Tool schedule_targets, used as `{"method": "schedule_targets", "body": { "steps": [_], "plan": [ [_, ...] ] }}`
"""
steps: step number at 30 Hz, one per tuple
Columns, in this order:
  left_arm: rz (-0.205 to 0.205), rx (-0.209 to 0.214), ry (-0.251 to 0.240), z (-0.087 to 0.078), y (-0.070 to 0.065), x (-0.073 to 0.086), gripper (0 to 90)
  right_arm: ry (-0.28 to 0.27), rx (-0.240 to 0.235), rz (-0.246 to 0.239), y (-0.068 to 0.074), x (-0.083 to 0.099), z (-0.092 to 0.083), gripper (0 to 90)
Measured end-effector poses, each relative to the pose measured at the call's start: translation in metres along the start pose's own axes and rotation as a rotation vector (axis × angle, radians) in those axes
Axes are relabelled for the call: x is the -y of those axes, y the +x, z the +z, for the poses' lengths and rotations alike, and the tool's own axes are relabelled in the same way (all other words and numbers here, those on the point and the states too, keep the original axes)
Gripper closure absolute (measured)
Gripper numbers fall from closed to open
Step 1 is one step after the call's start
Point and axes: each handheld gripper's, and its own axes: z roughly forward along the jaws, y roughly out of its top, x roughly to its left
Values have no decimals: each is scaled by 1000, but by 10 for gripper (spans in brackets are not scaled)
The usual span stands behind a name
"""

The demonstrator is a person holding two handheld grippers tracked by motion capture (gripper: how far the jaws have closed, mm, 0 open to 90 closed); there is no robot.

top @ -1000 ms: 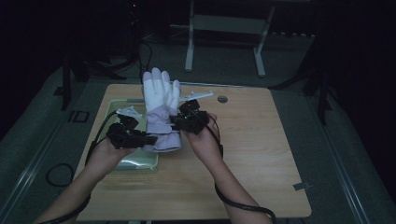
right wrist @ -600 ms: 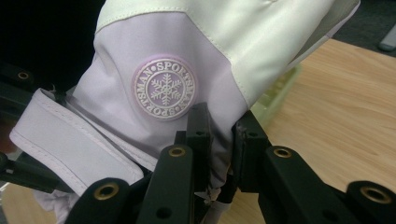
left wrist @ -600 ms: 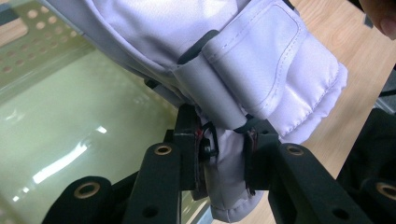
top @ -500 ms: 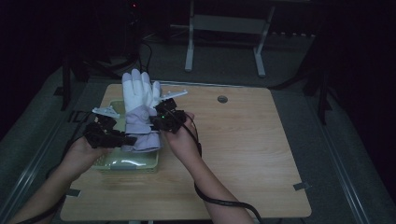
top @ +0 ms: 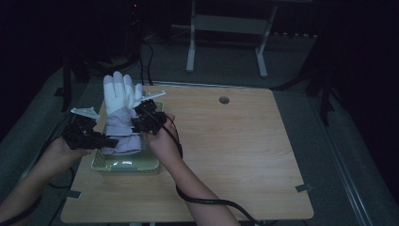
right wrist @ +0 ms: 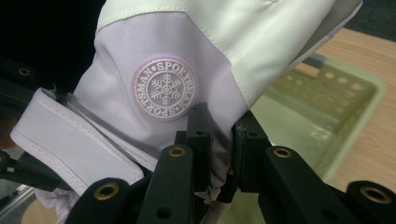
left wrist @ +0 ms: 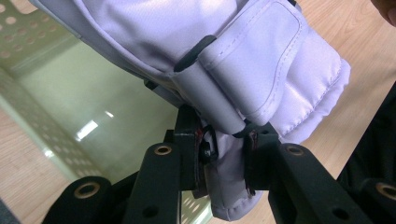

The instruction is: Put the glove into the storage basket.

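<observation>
gripping the cuff end of a white and lilac glove point(top: 121, 113), the left gripper point(top: 96, 140) sits at the far left of the high view, over the left edge of the wooden table point(top: 244, 155). in the left gripper view its two black jaws are pressed together on a fold of the glove's lilac cuff fabric point(left wrist: 224, 186), with the cuff strap and a black tab just above them. under the glove lies a pale green perforated basket point(top: 123, 165), standing at the table's left side near the front edge; the glove hangs above it, its white fingers pointing up and away from the person.

just to the right of the glove, the right gripper point(top: 141, 123) holds the glove's other side. in the right gripper view its jaws are closed on the lilac fabric point(right wrist: 219, 154) right below a round snowflake badge point(right wrist: 164, 89), and the green basket shows beyond at the right. the two grippers are near each other with the glove stretched between them. farther right the table has a small round hole point(top: 224, 100) near its back edge.
</observation>
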Motion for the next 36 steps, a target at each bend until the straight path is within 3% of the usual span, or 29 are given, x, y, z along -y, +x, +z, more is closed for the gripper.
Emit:
{"method": "schedule_targets", "body": {
  "steps": [6,12,16,22,26,31,36],
  "plan": [
    [8,21,25,10,8,3,721,17,-2,8,0,5,10,792],
    [-4,38,64,37,12,1,721,56,45,20,-14,22,22,792],
    [-45,59,112,62,16,9,721,99,56,35,-21,36,35,792],
    [-86,75,176,83,23,20,719,172,65,44,-24,52,56,793],
    [-120,81,198,90,28,23,719,205,77,39,-23,55,65,793],
    [-133,75,224,96,30,24,718,252,94,38,-22,55,73,793],
    [-168,44,274,102,35,27,718,289,104,20,-18,55,82,792]
  ]
}}
